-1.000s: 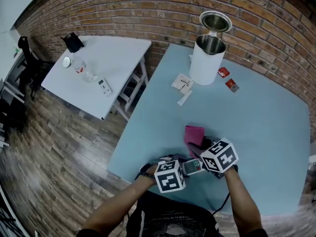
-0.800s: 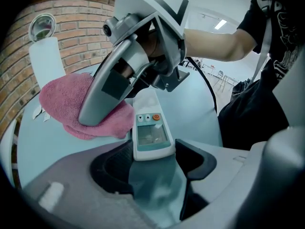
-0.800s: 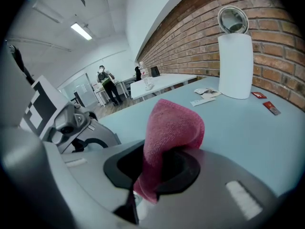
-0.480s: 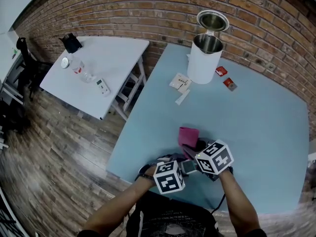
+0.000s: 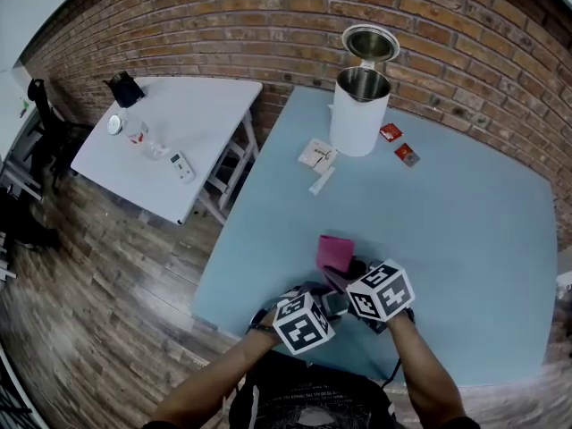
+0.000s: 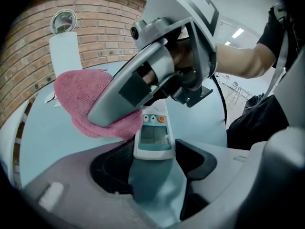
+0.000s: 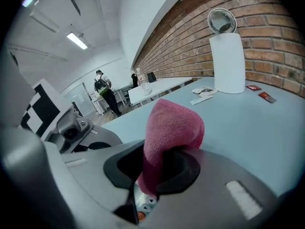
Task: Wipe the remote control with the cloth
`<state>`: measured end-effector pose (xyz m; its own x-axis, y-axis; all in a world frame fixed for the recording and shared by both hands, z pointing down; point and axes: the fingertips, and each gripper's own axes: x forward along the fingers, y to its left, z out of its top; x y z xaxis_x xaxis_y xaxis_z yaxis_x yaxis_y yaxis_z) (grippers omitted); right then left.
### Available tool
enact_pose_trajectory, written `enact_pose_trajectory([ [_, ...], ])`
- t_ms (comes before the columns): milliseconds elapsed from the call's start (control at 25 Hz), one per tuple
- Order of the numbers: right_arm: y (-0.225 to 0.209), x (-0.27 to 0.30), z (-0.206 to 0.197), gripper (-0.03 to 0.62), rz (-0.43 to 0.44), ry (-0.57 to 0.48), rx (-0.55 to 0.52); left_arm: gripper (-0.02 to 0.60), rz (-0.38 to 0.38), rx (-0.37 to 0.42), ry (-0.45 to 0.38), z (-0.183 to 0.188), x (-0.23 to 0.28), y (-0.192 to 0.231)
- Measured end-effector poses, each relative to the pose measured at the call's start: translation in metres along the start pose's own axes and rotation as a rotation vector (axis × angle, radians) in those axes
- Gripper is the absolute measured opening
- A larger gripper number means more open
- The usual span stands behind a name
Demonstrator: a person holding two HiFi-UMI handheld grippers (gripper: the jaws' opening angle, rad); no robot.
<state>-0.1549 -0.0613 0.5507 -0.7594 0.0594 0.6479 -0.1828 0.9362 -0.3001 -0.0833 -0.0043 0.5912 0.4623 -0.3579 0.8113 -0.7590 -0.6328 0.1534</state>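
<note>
Soft, even indoor light from ceiling strip lamps (image 7: 76, 40); fisheye bending at edges, dark vignetted corners, blurred near foreground.

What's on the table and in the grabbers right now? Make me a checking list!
Surface: light blue table.
Job's things: remote, with pink cloth against its top.
Clutter: white can with open lid, paper slips, two red packets.
Grippers: left gripper holds the remote; right gripper pinches the cloth.
Cables: black cable by the right gripper.
Surroundings: brick wall, white side table, wood floor.
</note>
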Motion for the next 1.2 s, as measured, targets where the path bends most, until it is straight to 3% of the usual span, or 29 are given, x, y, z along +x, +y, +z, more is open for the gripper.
enact_pose_trajectory([
  [160,-0.001,-0.002,0.001,0.069,-0.025,-0.027,-0.004,0.278,0.024,0.001,0.015,-0.002,0.001,0.0],
  [280,-0.013,-0.017,0.01,0.067,-0.099,-0.12,0.027,0.273,0.025,-0.011,0.013,-0.003,0.002,0.0],
  [480,-0.043,-0.067,0.014,0.067,-0.218,-0.293,0.157,0.272,-0.014,-0.123,-0.009,-0.004,-0.003,0.001],
  [720,-0.065,-0.117,0.001,0.067,-0.308,-0.451,0.279,0.272,-0.157,-0.364,-0.059,-0.001,-0.012,-0.009],
  [840,-0.072,-0.134,-0.003,0.067,-0.368,-0.516,0.282,0.272,-0.264,-0.52,-0.099,-0.002,-0.014,-0.016],
  [1080,-0.092,-0.156,-0.008,0.067,-0.479,-0.596,0.28,0.272,-0.467,-0.826,-0.208,0.001,-0.02,-0.024],
  [1200,-0.102,-0.153,-0.016,0.067,-0.502,-0.585,0.296,0.272,-0.566,-0.967,-0.29,0.008,-0.027,-0.022],
])
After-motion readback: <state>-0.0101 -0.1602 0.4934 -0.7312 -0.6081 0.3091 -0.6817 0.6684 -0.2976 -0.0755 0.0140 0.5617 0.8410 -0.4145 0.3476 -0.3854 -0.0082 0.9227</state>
